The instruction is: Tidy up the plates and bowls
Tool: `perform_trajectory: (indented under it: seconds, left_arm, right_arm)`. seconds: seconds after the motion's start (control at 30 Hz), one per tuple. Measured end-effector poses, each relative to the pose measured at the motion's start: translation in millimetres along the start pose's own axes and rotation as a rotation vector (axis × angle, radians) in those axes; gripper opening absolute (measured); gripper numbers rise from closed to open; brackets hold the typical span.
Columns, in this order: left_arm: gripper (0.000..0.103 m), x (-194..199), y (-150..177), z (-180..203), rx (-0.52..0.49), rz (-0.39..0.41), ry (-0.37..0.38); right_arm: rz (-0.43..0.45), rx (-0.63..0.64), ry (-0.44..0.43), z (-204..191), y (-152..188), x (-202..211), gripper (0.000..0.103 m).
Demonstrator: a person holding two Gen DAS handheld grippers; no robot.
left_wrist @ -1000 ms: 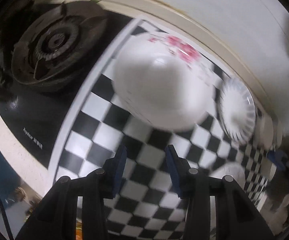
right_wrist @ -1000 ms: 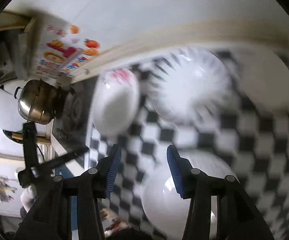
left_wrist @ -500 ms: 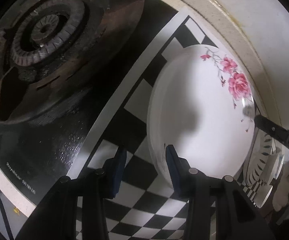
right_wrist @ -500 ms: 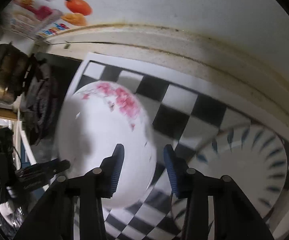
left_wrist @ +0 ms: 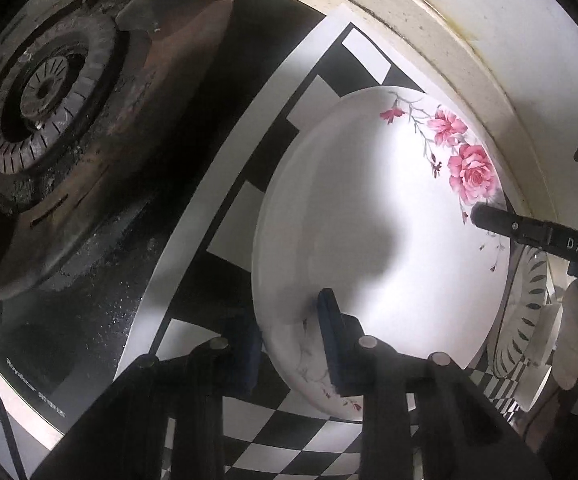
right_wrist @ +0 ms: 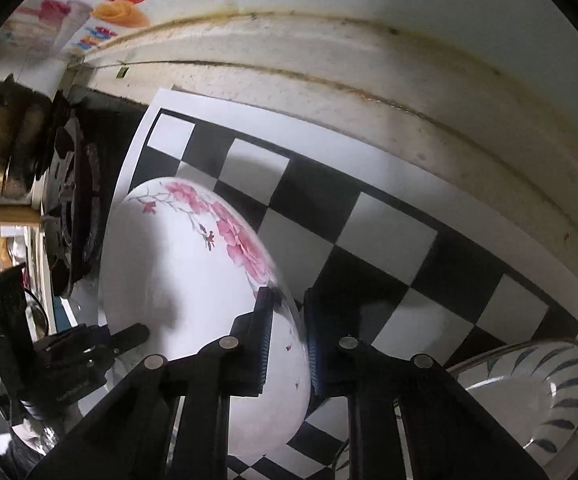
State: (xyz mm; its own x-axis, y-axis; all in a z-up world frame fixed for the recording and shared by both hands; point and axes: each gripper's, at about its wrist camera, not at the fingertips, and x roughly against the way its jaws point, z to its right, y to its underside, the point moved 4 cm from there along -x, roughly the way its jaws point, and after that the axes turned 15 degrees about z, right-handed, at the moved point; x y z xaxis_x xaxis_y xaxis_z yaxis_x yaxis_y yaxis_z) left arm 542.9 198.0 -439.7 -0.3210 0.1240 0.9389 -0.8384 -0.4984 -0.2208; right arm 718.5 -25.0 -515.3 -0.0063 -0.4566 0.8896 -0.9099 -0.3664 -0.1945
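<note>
both my grippers are on the rose plate point(left_wrist: 369, 240), one at each side of its rim. left gripper point(left_wrist: 293, 344): blue pads either side of the plate's near edge, one pad over the white face, the other under the rim, pinching it. right gripper point(right_wrist: 285, 336): same story on the opposite edge, pads clamped across the rim next to the pink roses. in the left wrist view i can see the right gripper's black finger tip point(left_wrist: 489, 216) lying on the plate just below the big rose.

plate sits over the checkered mat point(right_wrist: 369, 232); from these angles i cannot tell whether it is lifted off the mat or resting on it. beside the plate, on the side away from the stove, a blue-striped dish point(right_wrist: 529, 392) lies on the same mat. gas burner point(left_wrist: 49, 112) is on the plate's other side, off the mat's white border, on black glass. a steel pot point(right_wrist: 5, 148) stands beyond the burner. back wall ledge point(right_wrist: 329, 92) runs behind the plate.
</note>
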Motion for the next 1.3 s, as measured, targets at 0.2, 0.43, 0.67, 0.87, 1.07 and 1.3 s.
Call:
perform_trajectory:
  seconds: [0.2, 0.43, 0.67, 0.87, 1.07, 1.3]
  left_arm:
    - [0.024, 4.7, 3.2, -0.1, -0.007, 0.013, -0.011]
    - [0.024, 24.5, -3.7, 4.9, -0.026, 0.048, -0.009]
    - [0.024, 52.8, 3.1, 20.6, -0.074, 0.076, 0.010]
    - [0.024, 78.6, 29.7, 46.2, -0.141, 0.084, 0.039]
    - [0.024, 89.5, 67.4, 76.0, -0.210, 0.067, 0.078]
    - [0.024, 101.2, 111.1, 121.1, -0.330, 0.034, 0.125]
  right_arm:
    - [0.010, 0.026, -0.017, -1.3, 5.4, 4.0, 0.015]
    - [0.046, 0.042, -0.038, -6.6, 12.9, 21.3, 0.013]
    - [0.086, 0.031, -0.054, -6.4, 25.9, 58.9, 0.012]
    - [0.137, 0.008, -0.056, 3.6, 53.5, 102.9, 0.012]
    - [0.195, -0.070, -0.045, 28.7, 105.5, 148.1, 0.012]
    - [0.261, -0.160, -0.022, 62.6, 185.5, 200.2, 0.012]
